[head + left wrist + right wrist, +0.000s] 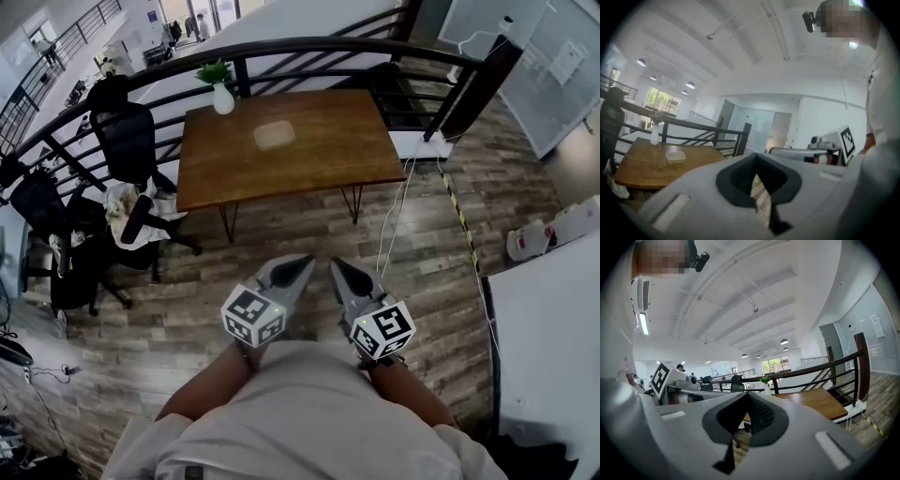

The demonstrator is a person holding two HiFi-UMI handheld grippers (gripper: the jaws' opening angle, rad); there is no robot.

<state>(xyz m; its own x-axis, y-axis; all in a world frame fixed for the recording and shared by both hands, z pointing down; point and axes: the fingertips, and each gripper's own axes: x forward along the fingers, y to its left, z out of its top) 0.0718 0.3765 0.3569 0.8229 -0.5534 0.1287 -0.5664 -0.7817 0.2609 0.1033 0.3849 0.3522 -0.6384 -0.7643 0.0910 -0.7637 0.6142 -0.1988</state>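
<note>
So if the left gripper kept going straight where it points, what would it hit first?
Nothing nearby. The left gripper, jaws shut, aims past the right end of the wooden table. The black railing post behind it looks the likeliest first contact, though depth is unclear.

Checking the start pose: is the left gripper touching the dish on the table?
Apart. The head view shows the left gripper held close to the person, with bare floor between it and the table where the dish sits.

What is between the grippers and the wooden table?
Only bare plank floor lies between left gripper, right gripper and wooden table; the head view shows it.
</note>
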